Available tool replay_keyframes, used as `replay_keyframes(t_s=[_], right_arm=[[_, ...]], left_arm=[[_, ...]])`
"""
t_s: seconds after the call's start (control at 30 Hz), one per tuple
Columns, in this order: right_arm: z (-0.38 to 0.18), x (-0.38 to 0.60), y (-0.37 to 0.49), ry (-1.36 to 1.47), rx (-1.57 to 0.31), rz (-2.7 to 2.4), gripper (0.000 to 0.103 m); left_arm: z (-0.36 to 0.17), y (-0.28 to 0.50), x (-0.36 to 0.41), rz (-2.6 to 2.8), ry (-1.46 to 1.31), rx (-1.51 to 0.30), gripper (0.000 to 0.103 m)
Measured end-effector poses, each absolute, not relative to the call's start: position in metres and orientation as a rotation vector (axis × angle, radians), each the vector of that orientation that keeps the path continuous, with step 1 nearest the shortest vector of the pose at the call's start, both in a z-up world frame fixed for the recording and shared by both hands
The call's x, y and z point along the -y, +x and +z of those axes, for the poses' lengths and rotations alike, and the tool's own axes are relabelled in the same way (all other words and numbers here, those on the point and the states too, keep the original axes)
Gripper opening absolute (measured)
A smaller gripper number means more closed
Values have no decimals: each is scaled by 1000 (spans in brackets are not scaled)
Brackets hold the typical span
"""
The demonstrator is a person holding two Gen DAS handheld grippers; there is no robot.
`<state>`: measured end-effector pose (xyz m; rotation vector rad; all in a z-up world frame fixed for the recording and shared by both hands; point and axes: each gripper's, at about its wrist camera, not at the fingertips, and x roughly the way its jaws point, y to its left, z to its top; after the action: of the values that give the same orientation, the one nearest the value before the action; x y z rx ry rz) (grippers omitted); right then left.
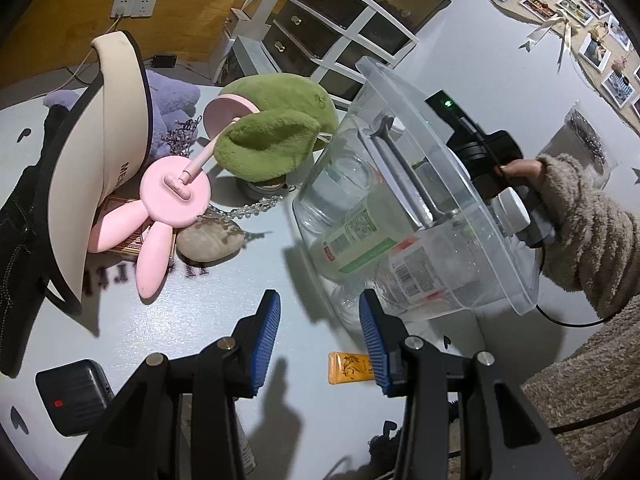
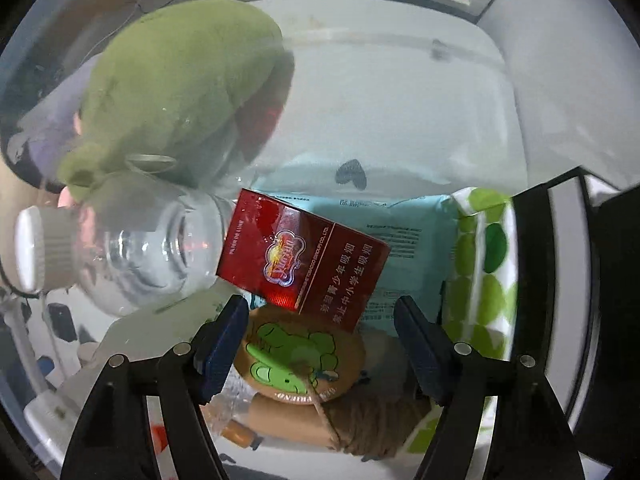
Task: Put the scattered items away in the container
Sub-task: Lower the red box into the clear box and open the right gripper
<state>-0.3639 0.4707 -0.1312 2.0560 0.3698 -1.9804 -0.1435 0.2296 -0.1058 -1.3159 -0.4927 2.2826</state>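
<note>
A clear plastic container (image 1: 472,240) stands on the white table with plastic bottles (image 1: 356,240) inside. My left gripper (image 1: 320,340) is open and empty, low over the table just in front of the container. An orange tube (image 1: 350,368) lies on the table between its fingers. My right gripper (image 2: 320,340) is open and empty inside the container, above a red cigarette box (image 2: 304,256), a clear bottle (image 2: 132,256), a light blue wipes pack (image 2: 404,236), a green-dotted pack (image 2: 484,264), a round frog-print item (image 2: 296,356) and a twine roll (image 2: 360,424).
On the table left of the container lie a green plush hat (image 1: 276,132), a pink rabbit-eared lamp (image 1: 168,208), a cream visor (image 1: 104,152), a stone (image 1: 210,240), a bead chain (image 1: 248,208) and a black device (image 1: 74,396). A drawer unit (image 1: 340,32) stands behind.
</note>
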Motion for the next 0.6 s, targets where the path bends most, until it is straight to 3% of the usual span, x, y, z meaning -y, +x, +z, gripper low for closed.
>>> replay_keyframes(t_s=[0.33, 0.6], right_arm=[[-130, -468, -380, 1947, -370, -1934, 76], [-115, -459, -379, 1815, -540, -1958, 75]], left_arm=[[-107, -144, -224, 2289, -1315, 527, 41], [-106, -142, -225, 2291, -1311, 518, 41]])
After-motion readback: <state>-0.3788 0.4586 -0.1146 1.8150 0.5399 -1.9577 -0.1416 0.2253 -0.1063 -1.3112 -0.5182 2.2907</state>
